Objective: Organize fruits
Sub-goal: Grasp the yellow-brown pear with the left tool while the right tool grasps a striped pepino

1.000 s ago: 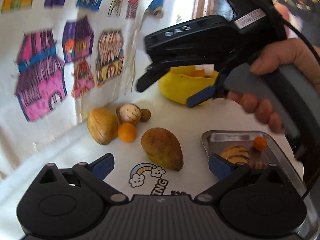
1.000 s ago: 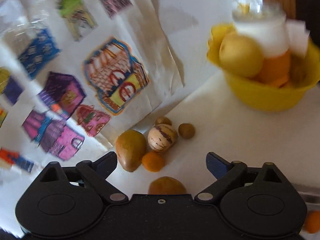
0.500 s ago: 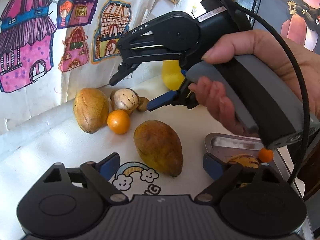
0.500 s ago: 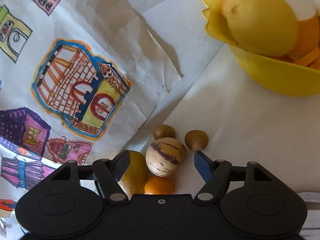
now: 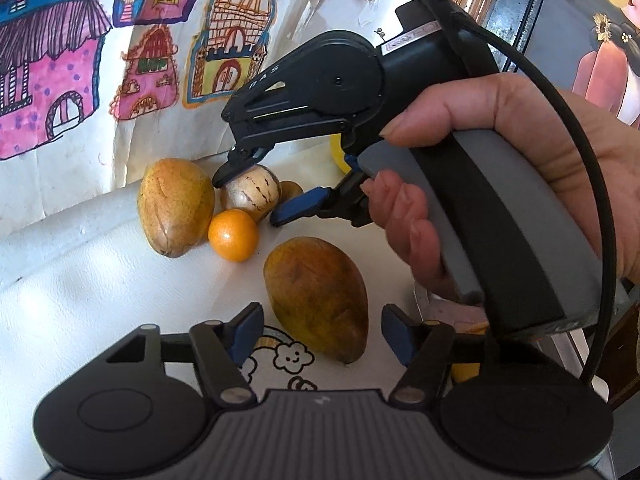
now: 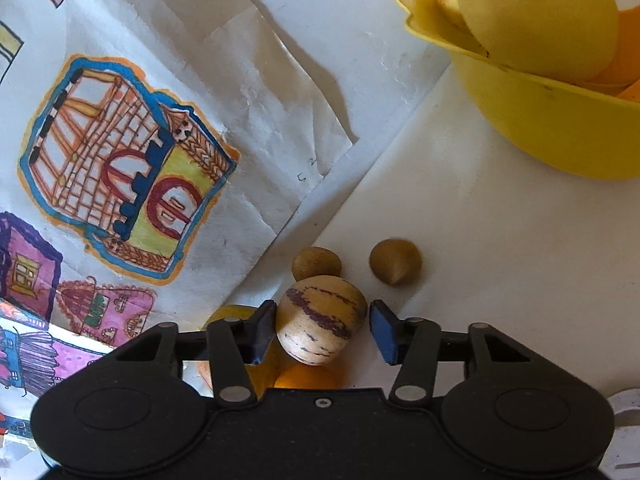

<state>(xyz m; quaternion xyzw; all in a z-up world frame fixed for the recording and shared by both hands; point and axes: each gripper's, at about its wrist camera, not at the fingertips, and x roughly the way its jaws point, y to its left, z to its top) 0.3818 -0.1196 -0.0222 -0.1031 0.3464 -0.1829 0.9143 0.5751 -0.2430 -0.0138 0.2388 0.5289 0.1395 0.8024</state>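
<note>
On the bench beside the drawings, the right gripper [image 6: 322, 330] had just been closing its fingers around the striped fruit [image 6: 320, 322], not yet gripping; the left gripper [image 5: 322, 334], half-open, closed around the mango [image 5: 318, 300].

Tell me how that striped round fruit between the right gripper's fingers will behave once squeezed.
The striped fruit is rounded and smooth, so it may roll or slip as the right gripper closes. The left pad seems to touch, the right stands apart. It probably nudges the small orange fruit beside it.
</note>
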